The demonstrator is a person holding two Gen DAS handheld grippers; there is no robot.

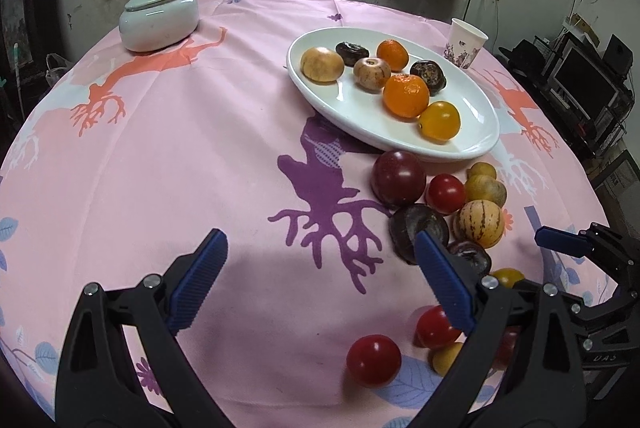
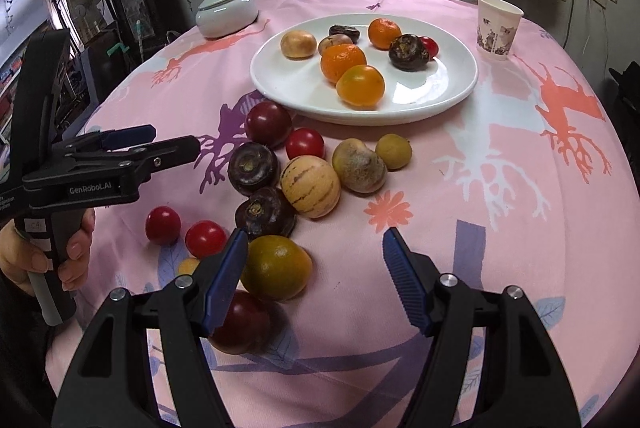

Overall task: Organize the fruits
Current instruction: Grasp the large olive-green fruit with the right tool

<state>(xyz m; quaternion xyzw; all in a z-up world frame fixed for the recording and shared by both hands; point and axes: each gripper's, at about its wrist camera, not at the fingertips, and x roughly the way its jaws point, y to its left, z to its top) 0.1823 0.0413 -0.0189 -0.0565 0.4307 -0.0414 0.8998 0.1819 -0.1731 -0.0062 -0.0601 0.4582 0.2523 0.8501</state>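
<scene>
**Both grippers spread above loose fruit beside the white plate**

The white oval plate [image 2: 452, 96] sits on a round table under a pink printed tablecloth [image 1: 168, 156]. On the plate lie two mandarins, one nearer [image 2: 343, 62] and one at the far side [image 2: 384, 33], a yellow-orange tomato [image 2: 360, 86] at the plate's near edge, a tan round fruit [image 2: 298, 44], two dark brown fruits and a small red tomato [image 2: 429, 45] tucked behind one of them.

Just off the plate's near rim a loose cluster rests on the cloth: a dark red plum [image 2: 268, 124], a cherry tomato [image 2: 305, 144], a striped pepino melon [image 2: 310, 185], two dark purple fruits [image 2: 253, 168], a mottled yellowish fruit [image 2: 359, 166] and a small yellow-green one [image 2: 393, 151]. Nearer the cameras lie two more cherry tomatoes [image 2: 162, 225] and a greenish-yellow citrus [image 2: 276, 267].

The right gripper [image 2: 314, 276] has its jaws spread wide and holds nothing; its left finger stands in front of the citrus. The left gripper [image 1: 320, 280] is likewise spread and empty over bare cloth, left of the cluster.

Beyond the plate stand a lidded ceramic jar [image 1: 159, 17] and a paper cup [image 2: 498, 27].
</scene>
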